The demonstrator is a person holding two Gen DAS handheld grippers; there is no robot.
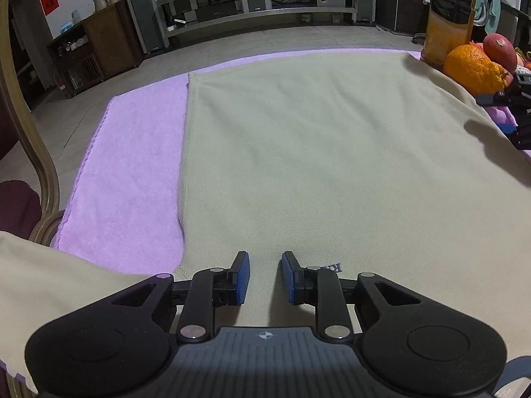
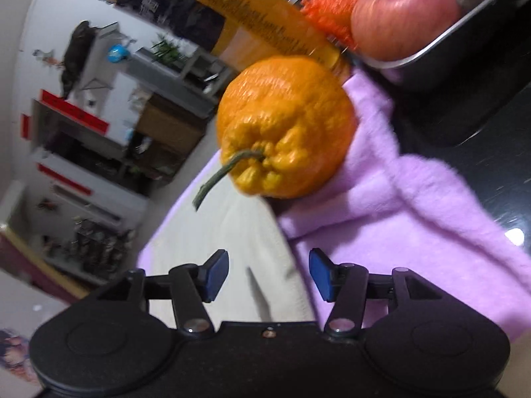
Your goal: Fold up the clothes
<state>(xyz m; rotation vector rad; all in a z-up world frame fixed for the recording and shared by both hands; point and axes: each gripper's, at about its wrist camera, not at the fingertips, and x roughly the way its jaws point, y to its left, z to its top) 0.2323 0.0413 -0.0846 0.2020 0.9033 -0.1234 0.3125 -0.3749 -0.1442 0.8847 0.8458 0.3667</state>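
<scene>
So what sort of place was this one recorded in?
Probably a home living or dining room: a long grey wall shelf unit with speakers, a bumpy orange citrus fruit beside a pink apple on the table, and a beige garment spread over a lilac towel.

A purple towel (image 1: 132, 172) covers the work surface, its bare part at 9 o'clock in the left wrist view. At 2 o'clock there, a knobbly orange citrus fruit (image 1: 474, 68) sits just beside a tall yellow-and-black package (image 1: 451, 13), with a reddish fruit (image 1: 499, 51) behind it; a long grey shelf unit (image 1: 259, 6) stands at 12 o'clock across the tiled floor and a wooden cabinet (image 1: 99, 46) at 10 o'clock. In the right wrist view, blurred and tilted, an apple (image 2: 403, 13) lies in a metal tray (image 2: 441, 46) at 1 o'clock.
</scene>
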